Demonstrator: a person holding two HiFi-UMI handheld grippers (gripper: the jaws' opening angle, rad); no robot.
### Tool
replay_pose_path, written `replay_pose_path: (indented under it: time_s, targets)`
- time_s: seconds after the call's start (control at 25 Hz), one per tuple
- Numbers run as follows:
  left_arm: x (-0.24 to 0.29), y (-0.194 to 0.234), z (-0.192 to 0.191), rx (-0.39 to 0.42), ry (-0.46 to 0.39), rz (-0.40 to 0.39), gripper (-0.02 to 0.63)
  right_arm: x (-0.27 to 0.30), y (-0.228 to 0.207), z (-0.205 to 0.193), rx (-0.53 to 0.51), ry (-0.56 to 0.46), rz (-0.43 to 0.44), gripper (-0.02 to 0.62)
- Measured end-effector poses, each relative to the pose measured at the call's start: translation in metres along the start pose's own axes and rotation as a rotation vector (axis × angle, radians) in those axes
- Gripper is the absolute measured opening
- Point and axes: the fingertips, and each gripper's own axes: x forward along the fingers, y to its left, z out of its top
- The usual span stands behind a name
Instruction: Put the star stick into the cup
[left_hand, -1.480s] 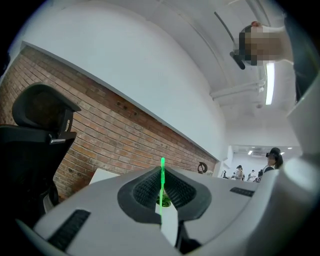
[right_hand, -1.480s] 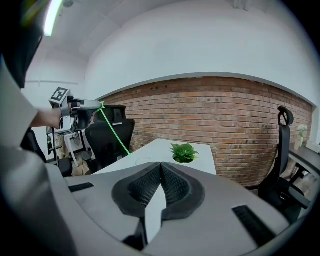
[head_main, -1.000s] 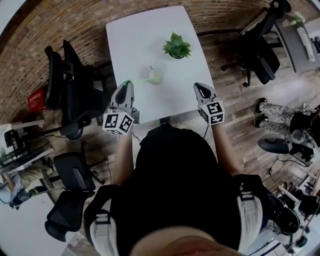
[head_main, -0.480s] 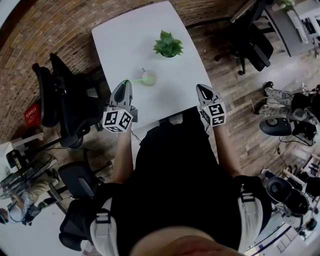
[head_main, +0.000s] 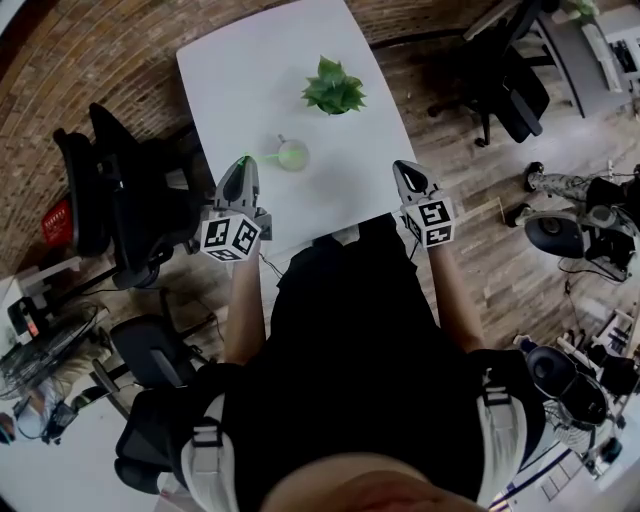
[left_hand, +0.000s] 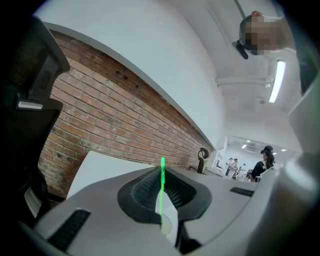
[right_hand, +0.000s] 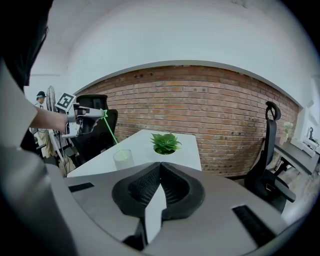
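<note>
— What's the left gripper (head_main: 243, 162) doing?
— Pinching the green star stick (right_hand: 111, 132), whose far end reaches into the cup (head_main: 292, 154) on the table (head_main: 240, 70).
— And the right gripper (head_main: 401, 167)?
— Pressed together, empty, over the table's near edge.

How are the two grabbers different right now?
The left gripper pinches the green star stick; the right gripper holds nothing. The left gripper is by the cup, the stick slanting down to it; the right gripper hangs back at the table's near edge. Both have jaws closed.
</note>
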Motion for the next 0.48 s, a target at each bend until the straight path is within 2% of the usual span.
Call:
replay_pose_path:
  time_s: [0.24, 0.48]
  targets:
    - [0.012, 0.002, -0.017, 0.013, 0.032, -0.002, 0.029, 0.008, -0.002, -0.001, -0.007, 0.027, 0.013, -0.002]
    - [0.021, 0.006, -0.035, -0.014, 0.066, 0.006, 0.029, 0.009, -0.007, -0.004, -0.012, 0.035, 0.008, -0.002]
